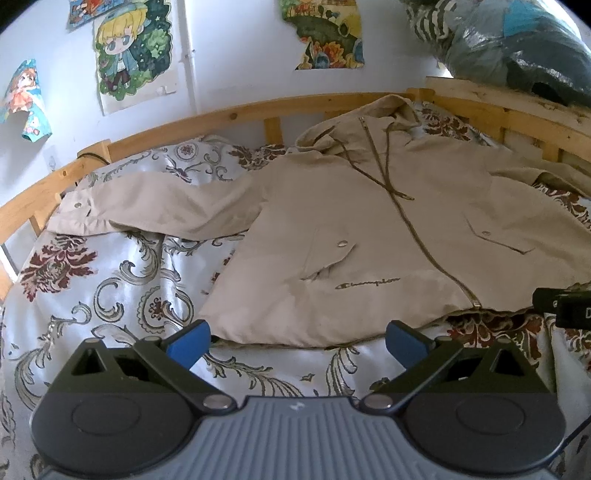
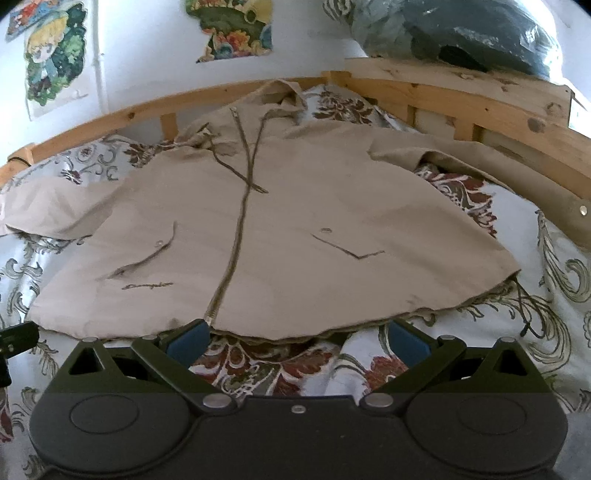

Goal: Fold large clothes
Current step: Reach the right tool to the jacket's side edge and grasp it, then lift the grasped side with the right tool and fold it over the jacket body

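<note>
A beige zip-up hooded jacket (image 1: pixel 369 229) lies flat and face up on the bed, hood toward the wall, zipper closed. Its left sleeve (image 1: pixel 147 206) stretches out to the left; the other sleeve (image 2: pixel 480 173) runs along the right bed rail. My left gripper (image 1: pixel 297 341) hovers open just before the hem, left of the zipper end, holding nothing. My right gripper (image 2: pixel 297 338) is open too, at the hem (image 2: pixel 295 332) right of the zipper end, its blue fingers (image 2: pixel 188 341) close to the fabric edge. The right gripper's black body (image 1: pixel 565 306) shows at the left view's right edge.
A patterned white, grey and red bedspread (image 1: pixel 110 295) covers the bed. A wooden rail (image 1: pixel 184 125) rings the far and right sides. Posters (image 1: pixel 133 51) hang on the white wall. Plastic-wrapped bundles (image 2: pixel 461 33) sit on the headboard at upper right.
</note>
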Demonstrator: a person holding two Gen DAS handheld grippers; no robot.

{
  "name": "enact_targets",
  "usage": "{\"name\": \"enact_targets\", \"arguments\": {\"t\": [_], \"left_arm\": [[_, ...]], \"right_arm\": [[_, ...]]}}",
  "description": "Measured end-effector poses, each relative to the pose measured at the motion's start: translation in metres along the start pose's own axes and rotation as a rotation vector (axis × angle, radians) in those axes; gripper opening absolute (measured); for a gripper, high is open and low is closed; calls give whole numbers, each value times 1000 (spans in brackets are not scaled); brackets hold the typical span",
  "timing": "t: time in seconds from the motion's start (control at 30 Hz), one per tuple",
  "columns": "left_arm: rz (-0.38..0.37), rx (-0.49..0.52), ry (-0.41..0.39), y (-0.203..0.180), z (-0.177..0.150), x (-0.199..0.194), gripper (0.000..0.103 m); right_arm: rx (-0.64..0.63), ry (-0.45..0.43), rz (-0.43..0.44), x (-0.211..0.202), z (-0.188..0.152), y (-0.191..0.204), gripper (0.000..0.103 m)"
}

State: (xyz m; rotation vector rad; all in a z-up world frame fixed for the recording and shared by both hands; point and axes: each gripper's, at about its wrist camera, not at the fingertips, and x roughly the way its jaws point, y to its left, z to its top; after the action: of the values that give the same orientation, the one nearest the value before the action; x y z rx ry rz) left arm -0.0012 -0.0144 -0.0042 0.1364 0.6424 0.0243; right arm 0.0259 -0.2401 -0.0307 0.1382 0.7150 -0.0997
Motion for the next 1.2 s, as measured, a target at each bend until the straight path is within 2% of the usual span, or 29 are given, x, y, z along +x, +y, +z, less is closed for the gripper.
{"name": "enact_targets", "arguments": {"t": [0.2,0.3,0.37,0.47,0.57,0.67,0.77,0.8,0.87,0.93,1.0,1.2], "left_arm": [[-9,39,89,8,30,12,102],[-18,80,127,11,62,16,102],[-28,117,147,9,82,19,102],[-34,139,156,-1,109,27,102],[-76,142,149,-17,125,39,102],[-141,149,127,-38,131,49,102],[-210,140,113,-55,126,60,102],[-236,134,117,-60,123,65,102],[-273,122,132,-65,119,74,102],[-301,115,142,-66,113,83,102],[-307,112,148,-63,109,90,102],[-273,73,173,-37,101,99,102]], "right_arm": [[4,-7,4,-5,8,-5,102],[3,-49,22,-15,29,-16,102],[4,-58,66,-26,50,-30,102],[6,-167,55,-48,78,-60,103],[-72,-242,-72,-54,88,-87,103],[-124,-214,-224,-39,90,-123,102],[-104,-223,-363,-23,81,-158,102],[-84,-216,-441,-15,78,-170,102],[-77,-187,-534,-1,71,-189,102],[-115,-151,-583,17,68,-203,102],[-159,-105,-625,35,68,-213,94],[-262,-20,-715,67,76,-224,84]]}}
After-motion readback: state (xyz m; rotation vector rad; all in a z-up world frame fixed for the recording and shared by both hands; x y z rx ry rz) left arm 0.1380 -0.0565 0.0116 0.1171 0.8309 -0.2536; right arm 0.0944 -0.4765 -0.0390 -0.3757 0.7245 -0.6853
